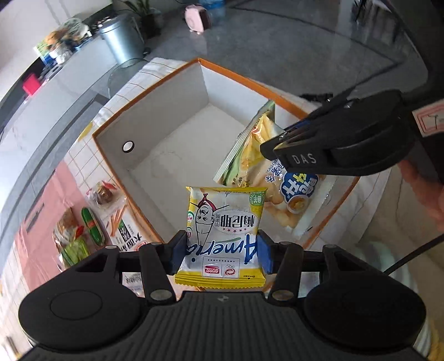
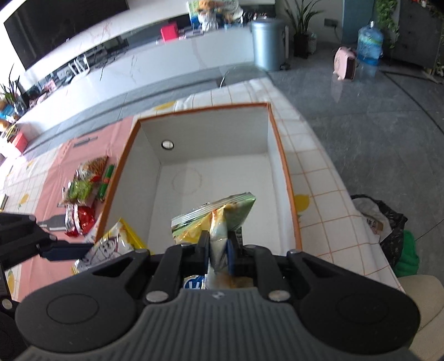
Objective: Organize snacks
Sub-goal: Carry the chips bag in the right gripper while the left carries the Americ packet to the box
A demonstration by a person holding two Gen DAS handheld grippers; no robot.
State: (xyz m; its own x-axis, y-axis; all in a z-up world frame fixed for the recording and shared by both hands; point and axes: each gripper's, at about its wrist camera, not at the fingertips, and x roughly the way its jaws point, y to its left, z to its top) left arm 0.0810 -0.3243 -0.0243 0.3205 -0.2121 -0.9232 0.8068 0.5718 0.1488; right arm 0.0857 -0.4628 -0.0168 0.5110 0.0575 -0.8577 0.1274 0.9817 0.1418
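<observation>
Fingers of L gripper [image 1: 222, 251] pinch yellow packet [image 1: 223, 236] above box [image 1: 149, 100] rim; R gripper [image 2: 217, 250] pinches chip bag [image 2: 216, 219] over box interior.

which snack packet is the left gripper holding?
The flat yellow-and-white packet with the cartoon face, pinched in the left gripper at the near rim of the orange-edged box. The puffier yellow bag is in the right gripper.

home living room | TV [image 2: 63, 27] | potted plant [image 2: 304, 25] | bin [image 2: 267, 44]

left claw [image 1: 222, 251] gripping yellow packet [image 1: 224, 233] (above box [image 1: 155, 111])
</observation>
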